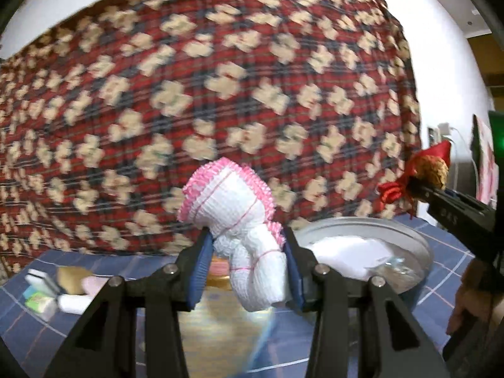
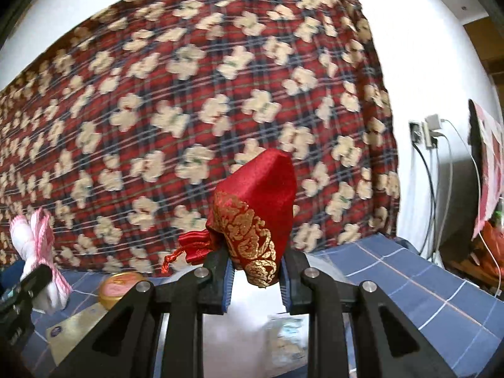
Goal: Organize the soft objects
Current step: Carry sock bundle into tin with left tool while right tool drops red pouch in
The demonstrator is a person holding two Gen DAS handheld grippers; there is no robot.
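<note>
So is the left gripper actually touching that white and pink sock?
Touching. The left wrist view shows the left gripper pads pressed against both sides of the sock.

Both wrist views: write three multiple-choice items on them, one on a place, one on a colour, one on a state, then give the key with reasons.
1. Where is the round metal basin relative to the white and pink ruffled sock?
A. behind and to its right
B. to its left
C. above it

2. What colour is the pattern on the red drawstring pouch?
A. silver
B. gold
C. black

3. How does the right gripper stand?
A. open and empty
B. closed on the sock
C. closed on the pouch

Key: 1 A, the left wrist view shows the basin past the sock toward the right edge. 2 B, gold scrollwork covers the pouch's lower part. 3 C, both pads press the pouch's sides in the right wrist view.
</note>
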